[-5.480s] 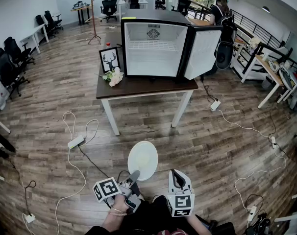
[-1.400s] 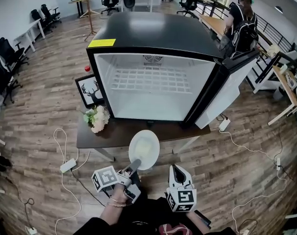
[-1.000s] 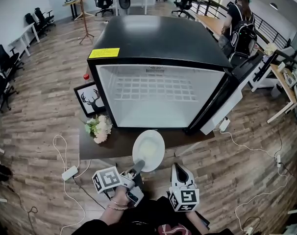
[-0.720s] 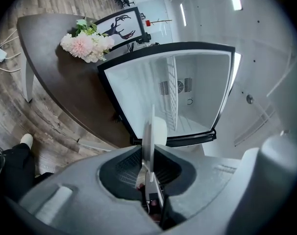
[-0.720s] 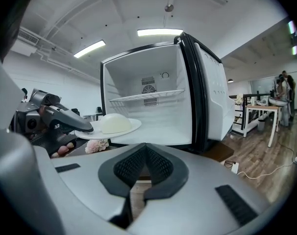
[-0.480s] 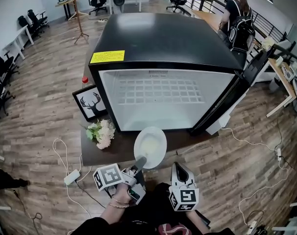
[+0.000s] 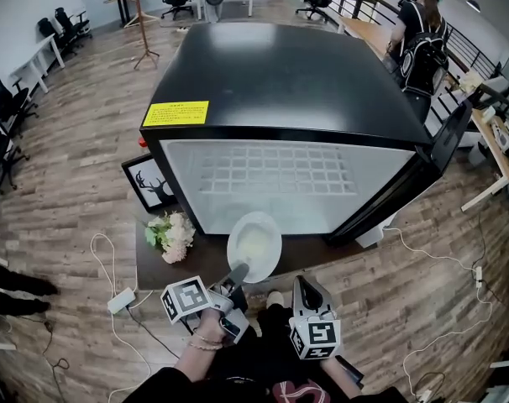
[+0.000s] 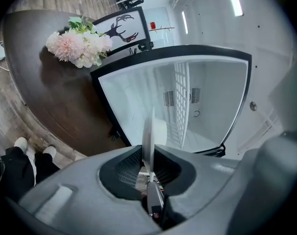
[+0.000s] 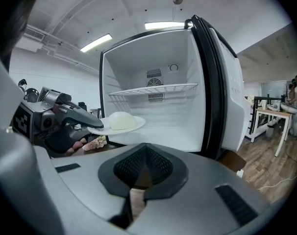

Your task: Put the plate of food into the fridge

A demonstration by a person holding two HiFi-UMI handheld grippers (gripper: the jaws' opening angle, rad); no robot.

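Holding one plate of food (image 7: 254, 243), the left gripper (image 7: 237, 274) jaws clench its rim before one fridge (image 7: 296, 82); right gripper (image 7: 302, 284) jaws closed, empty

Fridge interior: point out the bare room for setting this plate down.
Both levels are bare: the fridge floor, between the white side walls under the wire shelf, and the shelf itself. The table corner left of the fridge is crowded with flowers and a picture frame.
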